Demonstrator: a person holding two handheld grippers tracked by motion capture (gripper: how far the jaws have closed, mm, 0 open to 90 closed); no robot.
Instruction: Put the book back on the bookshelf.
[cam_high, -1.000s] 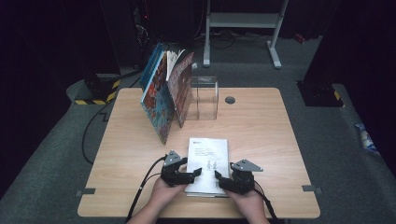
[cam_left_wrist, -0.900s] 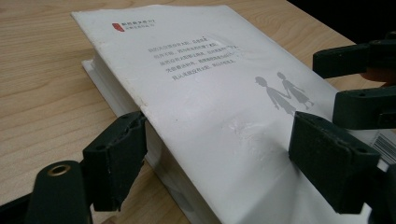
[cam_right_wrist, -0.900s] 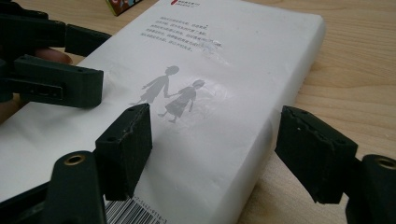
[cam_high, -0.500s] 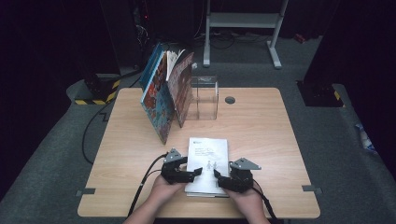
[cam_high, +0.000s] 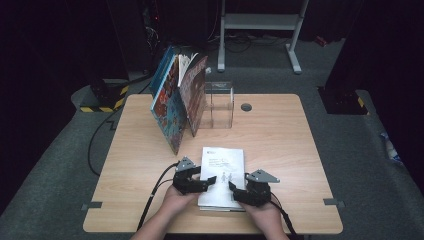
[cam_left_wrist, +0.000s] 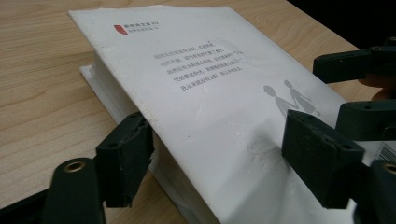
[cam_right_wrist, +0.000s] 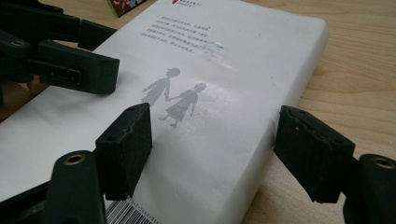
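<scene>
Book (cam_high: 223, 175) lies flat at the table's (cam_high: 280, 145) near edge, both grippers straddling its sides, left (cam_high: 210, 181) just narrowing onto its edge, right (cam_high: 234, 190) wide around its corner; no lift begun, everything left.

Both forearms came in from the near edge, hands low and level, tools pointing inward at each other. Left tool (cam_high: 212, 179) sat under the left hand (cam_high: 178, 199); its jaws had just been closing, one pad (cam_left_wrist: 125, 156) at the side, the other (cam_left_wrist: 321, 161) on top, neither visibly clamped. Right tool (cam_high: 232, 187) under the right hand (cam_high: 260, 214), jaws wide apart, pads (cam_right_wrist: 126, 148) not pressing. Cables trailed back along both wrists.
</scene>
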